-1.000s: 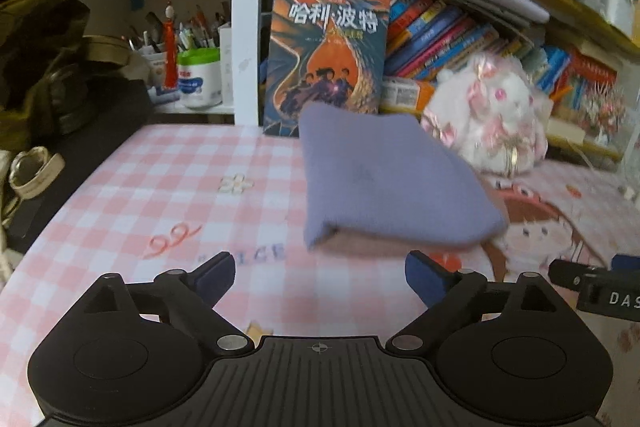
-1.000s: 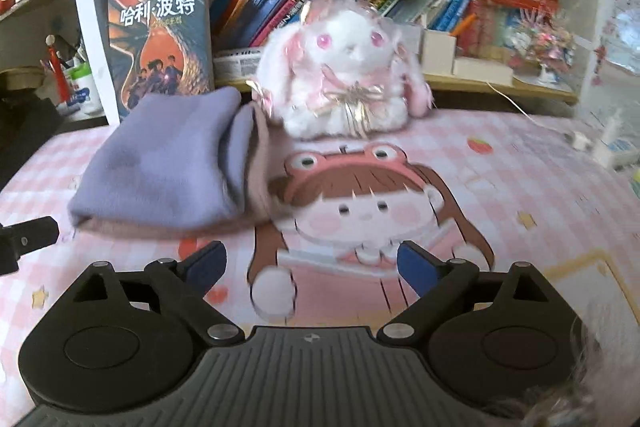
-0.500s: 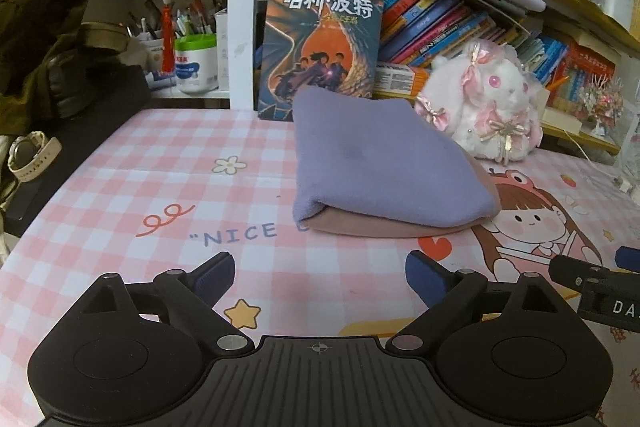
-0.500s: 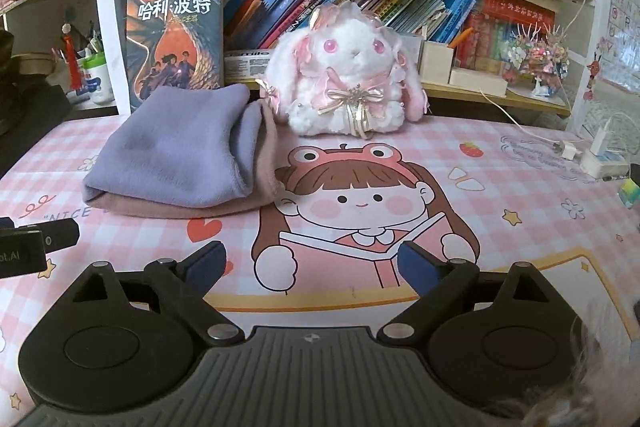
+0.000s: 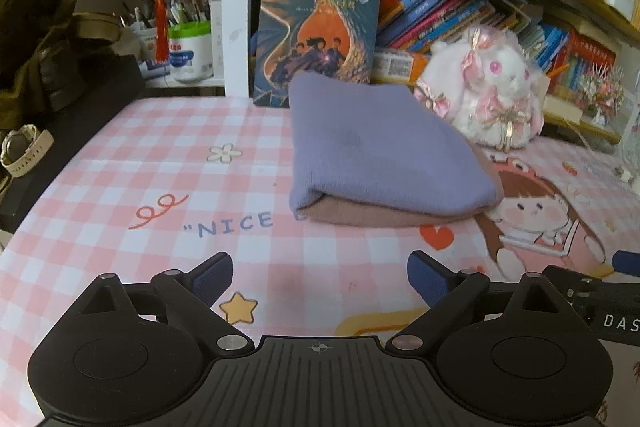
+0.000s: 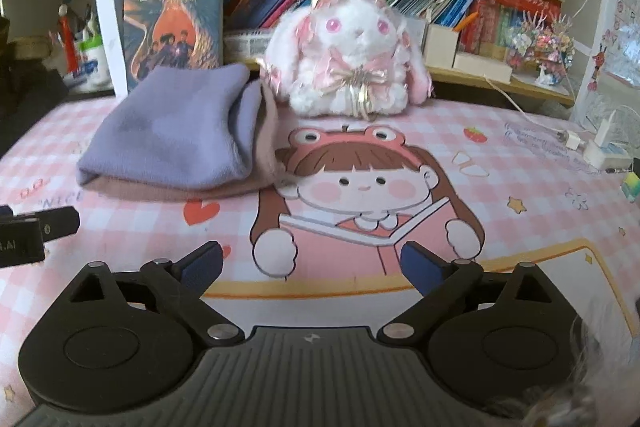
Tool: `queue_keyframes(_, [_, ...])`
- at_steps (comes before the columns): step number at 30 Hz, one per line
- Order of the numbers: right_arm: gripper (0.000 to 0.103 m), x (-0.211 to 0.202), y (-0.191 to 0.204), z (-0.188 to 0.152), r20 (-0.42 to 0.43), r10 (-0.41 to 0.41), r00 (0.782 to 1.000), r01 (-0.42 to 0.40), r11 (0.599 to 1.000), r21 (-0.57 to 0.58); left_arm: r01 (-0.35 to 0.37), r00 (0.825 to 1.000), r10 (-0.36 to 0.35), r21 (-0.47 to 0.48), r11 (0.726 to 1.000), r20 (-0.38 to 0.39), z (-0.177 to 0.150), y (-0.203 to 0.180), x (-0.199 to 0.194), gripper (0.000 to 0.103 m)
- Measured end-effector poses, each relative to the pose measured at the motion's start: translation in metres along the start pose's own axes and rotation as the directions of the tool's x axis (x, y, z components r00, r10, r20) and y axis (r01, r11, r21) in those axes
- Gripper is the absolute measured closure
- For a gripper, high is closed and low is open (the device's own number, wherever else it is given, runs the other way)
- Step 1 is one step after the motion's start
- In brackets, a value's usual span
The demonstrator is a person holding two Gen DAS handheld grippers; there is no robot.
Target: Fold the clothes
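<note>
The purple garment [image 5: 384, 155] lies folded into a compact bundle on the pink checked desk mat [image 5: 160, 163], its upper lilac layer doubled over a pinkish-brown layer [image 5: 360, 217] that shows along the near edge and the right side. It sits toward the back of the mat, just in front of the upright book [image 5: 320, 23] and just beside the white plush rabbit [image 6: 352, 59]; whether it touches the rabbit cannot be told. The left gripper [image 5: 320, 277] hovers over the mat well short of the bundle, its blue-padded fingers spread wide with nothing between them. The right gripper [image 6: 310, 265] is likewise spread and empty — it hangs above the printed cartoon girl [image 6: 360, 187], to the right of the cloth. As the clothes already lie as the task wants them, with edges roughly aligned and no loose sleeve or hem trailing out, the scene fits either of two stages: a fold just set down with the grippers clear of it, or a bundle waiting for one more tidying or halving fold. The pictures do not settle which. Should any further fold be wanted, it would call for both grippers to reach the near corners together, since the soft knit would likely sag and slide open if lifted from one side alone.
</note>
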State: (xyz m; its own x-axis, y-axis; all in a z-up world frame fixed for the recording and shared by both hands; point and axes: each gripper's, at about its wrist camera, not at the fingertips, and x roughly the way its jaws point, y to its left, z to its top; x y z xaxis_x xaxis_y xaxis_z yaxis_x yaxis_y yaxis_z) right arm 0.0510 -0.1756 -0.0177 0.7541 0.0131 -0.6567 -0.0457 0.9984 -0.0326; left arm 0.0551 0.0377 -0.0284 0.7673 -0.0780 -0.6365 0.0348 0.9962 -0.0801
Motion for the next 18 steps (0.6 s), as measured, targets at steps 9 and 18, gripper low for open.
queue_keyframes(9, [0.006,0.0047,0.0069,-0.0024,-0.028,0.004,1.0,-0.004,1.0,-0.027,0.003,0.999,-0.003,0.023,1.0,-0.038,-0.0038,0.0,0.0041,0.007])
queue_keyframes(18, [0.006,0.004,0.006,-0.0021,-0.035,0.005,0.999,-0.006,1.0,-0.021,0.017,0.999,-0.016,0.025,1.0,-0.041,-0.005,0.0,0.0007,0.007])
